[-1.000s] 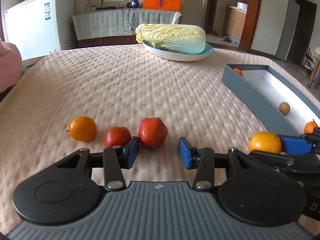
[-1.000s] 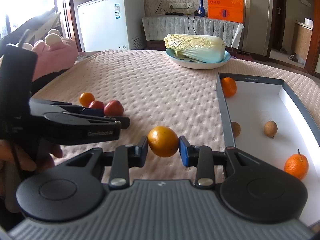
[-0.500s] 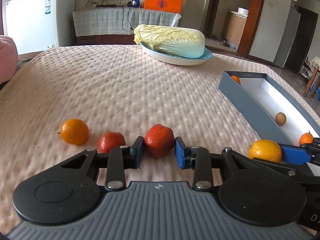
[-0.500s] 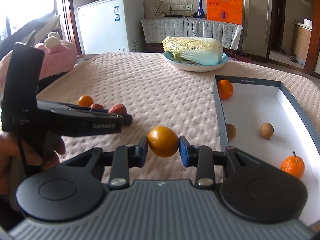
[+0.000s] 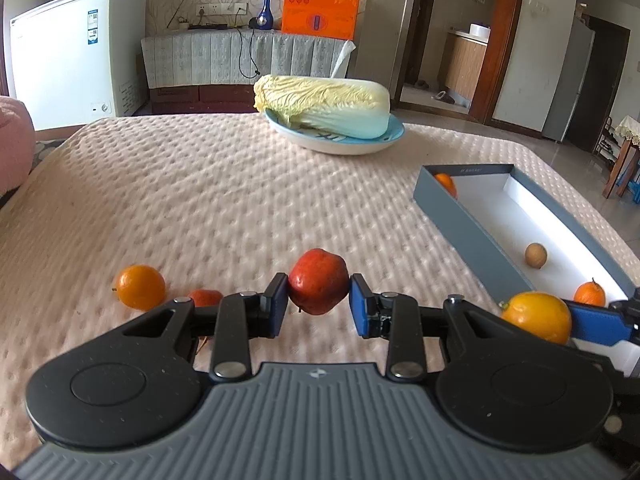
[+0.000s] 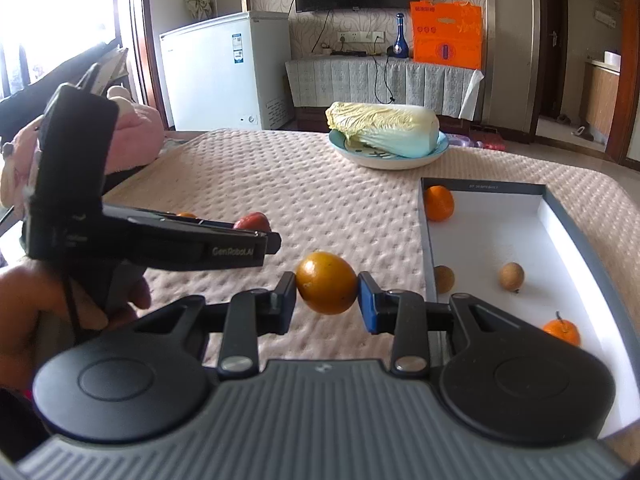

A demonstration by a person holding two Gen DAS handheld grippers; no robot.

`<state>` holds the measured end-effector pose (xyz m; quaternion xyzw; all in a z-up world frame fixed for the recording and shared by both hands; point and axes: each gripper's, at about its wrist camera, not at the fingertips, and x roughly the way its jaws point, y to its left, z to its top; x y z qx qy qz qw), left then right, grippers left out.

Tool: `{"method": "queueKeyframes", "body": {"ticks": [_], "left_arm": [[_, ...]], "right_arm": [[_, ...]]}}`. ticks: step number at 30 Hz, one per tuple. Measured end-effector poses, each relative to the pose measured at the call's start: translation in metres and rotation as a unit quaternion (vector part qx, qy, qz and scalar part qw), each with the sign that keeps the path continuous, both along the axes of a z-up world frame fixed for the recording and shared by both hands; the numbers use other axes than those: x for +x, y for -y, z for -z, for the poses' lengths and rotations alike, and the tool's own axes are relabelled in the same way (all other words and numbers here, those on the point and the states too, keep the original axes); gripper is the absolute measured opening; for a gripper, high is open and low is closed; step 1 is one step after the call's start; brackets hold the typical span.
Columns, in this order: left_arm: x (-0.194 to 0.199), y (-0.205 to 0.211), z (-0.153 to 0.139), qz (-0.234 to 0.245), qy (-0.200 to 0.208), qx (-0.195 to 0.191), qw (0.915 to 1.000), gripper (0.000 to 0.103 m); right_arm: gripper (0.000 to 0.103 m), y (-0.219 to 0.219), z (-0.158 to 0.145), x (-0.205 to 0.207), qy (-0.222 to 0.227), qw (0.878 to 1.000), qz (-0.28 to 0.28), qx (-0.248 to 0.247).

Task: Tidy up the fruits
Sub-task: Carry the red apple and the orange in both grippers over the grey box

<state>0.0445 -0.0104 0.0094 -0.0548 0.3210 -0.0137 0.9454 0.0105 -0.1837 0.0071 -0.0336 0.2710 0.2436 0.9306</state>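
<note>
Fruits are on their way into a shallow grey cardboard box with a white inside (image 6: 486, 236) that lies along the right edge of a table under a beige dimpled quilted cloth (image 5: 208, 200). The left gripper (image 5: 319, 305) has its blue-padded jaws closed on a glossy red apple-like fruit (image 5: 319, 292), pinched across its middle and seemingly clear of the cloth. The right gripper (image 6: 327, 297) clamps a round yellow-orange citrus (image 6: 326, 288) the same way, beside the box's near left wall.

Inside the box sit a small orange (image 6: 439, 203) in the far left corner, two small brown round fruits, one against the left wall (image 6: 444, 279) and one in the middle (image 6: 511, 276), and a stemmed mandarin (image 6: 562, 331) toward the near end. On the cloth near the left edge remain a loose orange (image 5: 140, 287) and a second red fruit (image 5: 205, 297), partly hidden behind the left gripper.

Both held fruits look firm, light and smooth-skinned, so they may slip or roll; a grip across the widest part, as shown, seems soundest, with moderate pressure to spare the skin. Released into the smooth-floored box, they would probably roll.

A pale napa cabbage (image 5: 326, 106) rests on a blue-rimmed white plate (image 5: 384, 142) toward the far edge.
</note>
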Motion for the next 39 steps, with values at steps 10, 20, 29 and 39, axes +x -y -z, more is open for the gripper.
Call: {"method": "queueKeyframes", "body": {"ticks": [10,20,29,39], "left_arm": [[-0.002,0.023,-0.012,0.008,0.009,-0.005,0.9999,0.038],[-0.002,0.043,-0.019,0.019,0.015,-0.003,0.9997,0.038],[0.001,0.056,-0.021,0.026,0.016,-0.007,0.9995,0.038],[0.005,0.072,-0.025,0.040,0.019,-0.003,0.9990,0.038]], "right_arm": [[0.036,0.018,-0.011,-0.018,0.013,1.000,0.012,0.007],[0.036,0.029,-0.015,-0.025,0.024,0.999,0.026,0.008],[0.036,0.042,-0.014,-0.024,0.024,0.999,0.039,0.013],[0.036,0.053,-0.014,-0.027,0.028,0.999,0.043,0.013]]}}
